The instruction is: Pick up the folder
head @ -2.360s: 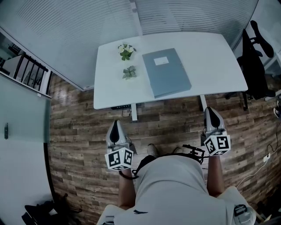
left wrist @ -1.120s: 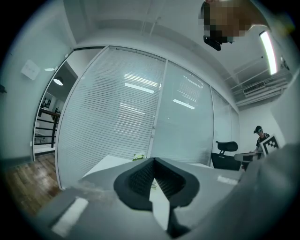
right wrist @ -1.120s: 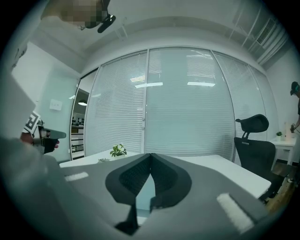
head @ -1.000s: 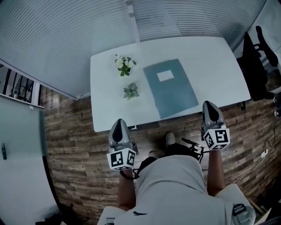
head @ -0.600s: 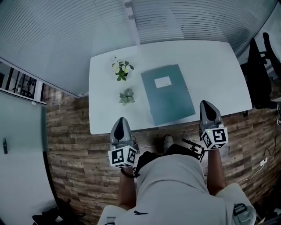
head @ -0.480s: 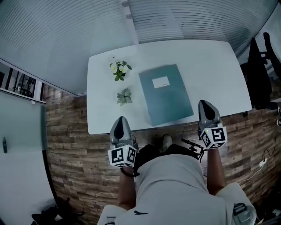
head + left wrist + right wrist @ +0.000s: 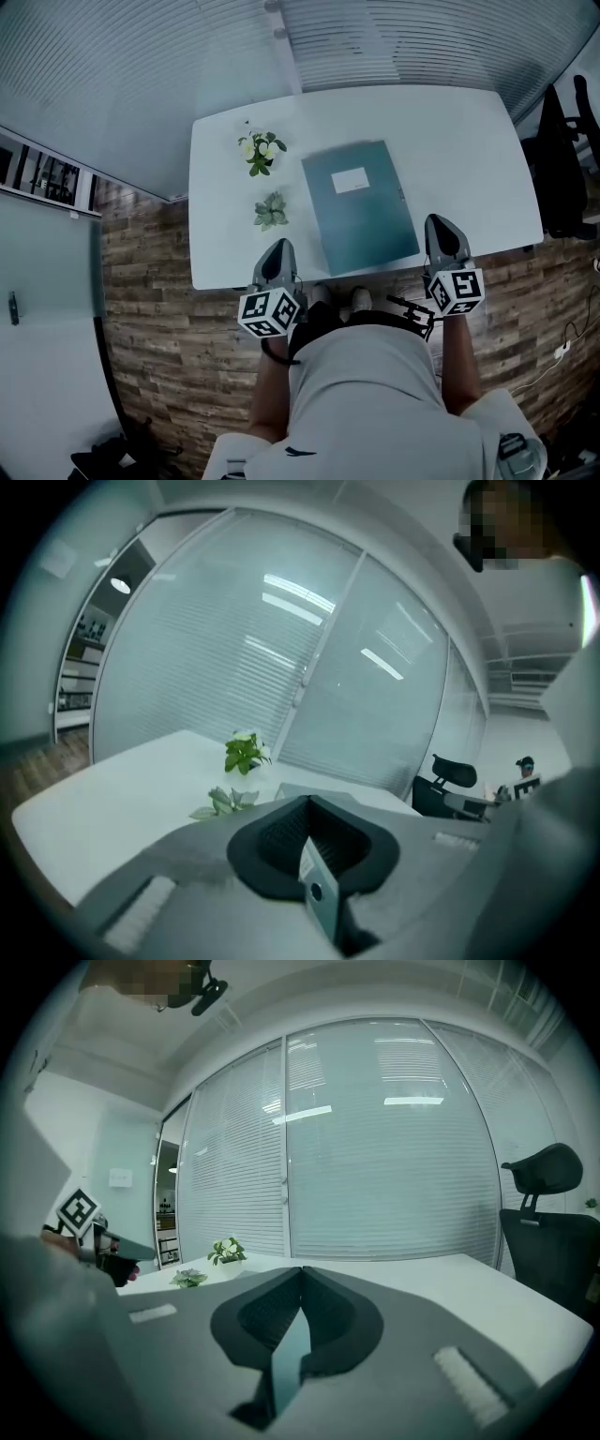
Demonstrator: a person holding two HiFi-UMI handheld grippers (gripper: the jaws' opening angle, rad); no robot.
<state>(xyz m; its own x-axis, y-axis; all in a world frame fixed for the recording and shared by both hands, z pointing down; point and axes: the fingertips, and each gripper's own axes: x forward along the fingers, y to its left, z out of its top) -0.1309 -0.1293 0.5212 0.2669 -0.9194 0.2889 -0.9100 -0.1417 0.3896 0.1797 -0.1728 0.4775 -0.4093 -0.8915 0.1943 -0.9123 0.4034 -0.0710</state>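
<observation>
A blue-grey folder (image 7: pixel 361 206) with a white label lies flat on the white table (image 7: pixel 469 141), its near end close to the front edge. My left gripper (image 7: pixel 279 247) is shut and empty at the table's front edge, just left of the folder's near corner. The right gripper (image 7: pixel 441 225) is also shut and empty, over the front edge to the right of the folder. In the left gripper view the shut left gripper (image 7: pixel 307 800) points over the table, with a thin strip of the folder (image 7: pixel 284 787) beyond it. The right gripper (image 7: pixel 300 1270) points level across the table (image 7: pixel 450 1279).
Two small plants stand left of the folder: a flowering one (image 7: pixel 259 150) at the back and a leafy one (image 7: pixel 271 211) nearer me. A black office chair (image 7: pixel 567 159) stands to the right of the table. Glass walls with blinds (image 7: pixel 141 75) run behind it. The floor is wood planks (image 7: pixel 150 309).
My left gripper has moved right and forward to the table's front edge beside the folder. The right gripper has edged slightly forward. Both stay shut.
</observation>
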